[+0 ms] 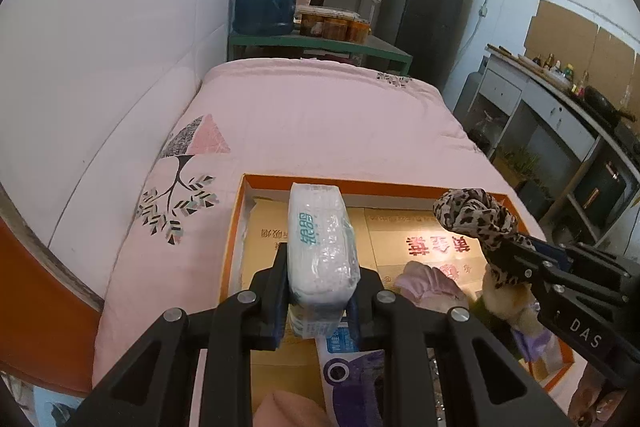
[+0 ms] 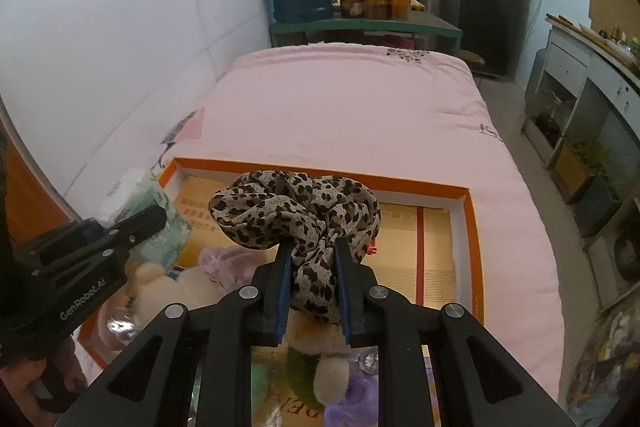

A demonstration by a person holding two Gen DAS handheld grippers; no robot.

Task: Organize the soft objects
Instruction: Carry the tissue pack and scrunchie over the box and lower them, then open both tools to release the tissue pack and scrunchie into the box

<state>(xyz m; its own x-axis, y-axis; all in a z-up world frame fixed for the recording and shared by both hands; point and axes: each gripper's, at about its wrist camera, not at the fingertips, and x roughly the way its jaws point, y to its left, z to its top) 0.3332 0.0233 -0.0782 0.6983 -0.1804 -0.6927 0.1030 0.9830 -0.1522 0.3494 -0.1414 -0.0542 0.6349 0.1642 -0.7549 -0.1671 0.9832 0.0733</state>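
Left gripper (image 1: 320, 291) clamps white plastic-wrapped tissue pack (image 1: 322, 251); right gripper (image 2: 312, 283) pinches bunched leopard-print fabric scarf (image 2: 296, 215). Both above orange-rimmed cardboard box (image 2: 472, 227). Risk: slick wrap slipping, scarf snagging on release

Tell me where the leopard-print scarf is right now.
The leopard-print scarf is clamped in the right gripper, held over the orange box on the pink bed, right of the tissue pack.

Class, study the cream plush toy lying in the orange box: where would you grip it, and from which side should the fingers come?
Grip the cream plush toy across its rounded head, coming from above. It lies low in the orange box, crowded by the lilac cloth, so a side approach looks blocked; the head is a soft, narrow bulge that the fingers could span.
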